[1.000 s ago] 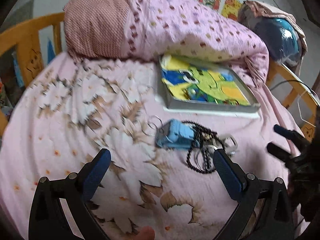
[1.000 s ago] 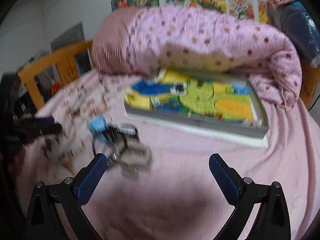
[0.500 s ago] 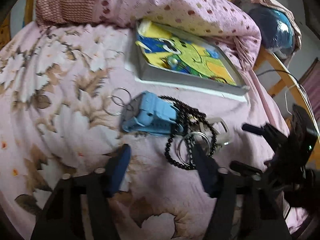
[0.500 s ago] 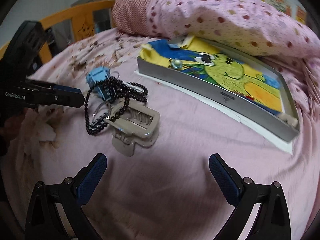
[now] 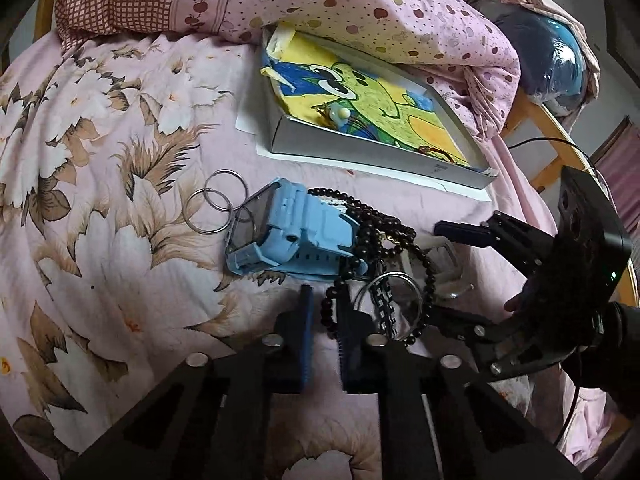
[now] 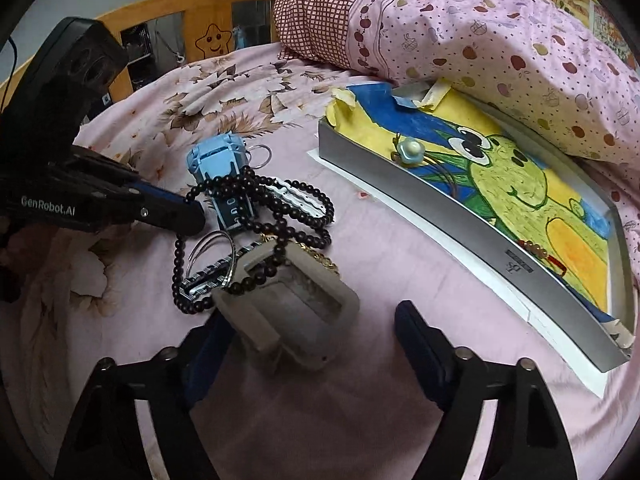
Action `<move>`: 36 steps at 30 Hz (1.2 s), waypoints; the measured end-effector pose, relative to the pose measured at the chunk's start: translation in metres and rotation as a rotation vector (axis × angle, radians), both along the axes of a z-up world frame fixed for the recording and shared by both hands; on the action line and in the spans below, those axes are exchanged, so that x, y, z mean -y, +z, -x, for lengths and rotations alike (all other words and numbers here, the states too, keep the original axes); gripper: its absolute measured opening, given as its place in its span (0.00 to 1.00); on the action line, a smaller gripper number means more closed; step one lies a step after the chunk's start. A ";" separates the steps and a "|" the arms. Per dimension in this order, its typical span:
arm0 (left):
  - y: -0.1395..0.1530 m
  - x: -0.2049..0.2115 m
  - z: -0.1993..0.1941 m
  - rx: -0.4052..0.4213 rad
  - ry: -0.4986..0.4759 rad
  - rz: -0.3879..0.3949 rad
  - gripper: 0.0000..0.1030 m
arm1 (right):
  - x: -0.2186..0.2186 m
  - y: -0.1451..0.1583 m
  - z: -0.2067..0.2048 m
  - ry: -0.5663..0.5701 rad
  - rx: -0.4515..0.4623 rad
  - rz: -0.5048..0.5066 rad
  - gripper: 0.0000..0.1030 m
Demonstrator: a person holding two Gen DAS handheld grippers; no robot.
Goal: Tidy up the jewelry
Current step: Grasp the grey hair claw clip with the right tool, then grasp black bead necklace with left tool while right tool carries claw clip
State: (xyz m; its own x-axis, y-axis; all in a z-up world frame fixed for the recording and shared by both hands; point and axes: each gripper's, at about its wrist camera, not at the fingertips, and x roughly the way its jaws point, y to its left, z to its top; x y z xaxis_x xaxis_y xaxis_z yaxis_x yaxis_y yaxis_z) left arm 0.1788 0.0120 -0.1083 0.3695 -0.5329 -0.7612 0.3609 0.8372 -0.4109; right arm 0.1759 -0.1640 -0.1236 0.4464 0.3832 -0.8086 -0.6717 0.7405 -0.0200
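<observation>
Seemingly pinching the black bead necklace [image 5: 362, 220] with the narrowed left gripper [image 5: 323, 320], lower centre.
Straddling the beige hair claw [image 6: 256, 320], right gripper [image 6: 310, 320] spread wide; closing next.

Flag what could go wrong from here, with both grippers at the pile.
1. The left gripper has its fingers close around the black bead strand, which loops over the blue watch and the beige hair clip. Lifting it would likely drag those along.
2. The right gripper stands open astride the hair clip, with beads draped over it. Closing may pinch the beads too.
</observation>
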 end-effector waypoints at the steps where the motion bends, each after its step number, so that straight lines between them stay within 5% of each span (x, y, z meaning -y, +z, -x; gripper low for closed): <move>1: 0.001 0.002 0.001 0.008 -0.006 -0.010 0.04 | 0.000 0.000 0.000 -0.001 -0.009 -0.012 0.60; 2: 0.003 0.004 0.003 0.014 -0.010 -0.021 0.03 | 0.000 0.001 0.002 0.001 -0.012 -0.020 0.51; 12: 0.037 0.024 0.038 0.095 -0.079 -0.050 0.03 | 0.027 0.009 0.035 -0.124 -0.018 -0.060 0.51; 21: 0.057 0.049 0.063 0.085 -0.153 0.021 0.03 | 0.067 0.021 0.061 -0.264 -0.024 -0.122 0.51; 30: 0.100 0.057 0.045 0.105 -0.117 0.079 0.03 | 0.077 0.051 0.059 -0.275 0.061 -0.209 0.51; 36: 0.135 0.065 0.014 0.201 -0.098 0.085 0.03 | 0.076 0.070 0.037 -0.255 0.139 -0.240 0.51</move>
State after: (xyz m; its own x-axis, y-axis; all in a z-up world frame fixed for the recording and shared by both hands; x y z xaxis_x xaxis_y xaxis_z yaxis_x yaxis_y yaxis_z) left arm 0.1645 -0.0530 0.0267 0.4526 -0.6326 -0.6284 0.5208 0.7596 -0.3895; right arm 0.1385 -0.2396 -0.0540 0.6513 0.4168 -0.6341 -0.4681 0.8784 0.0966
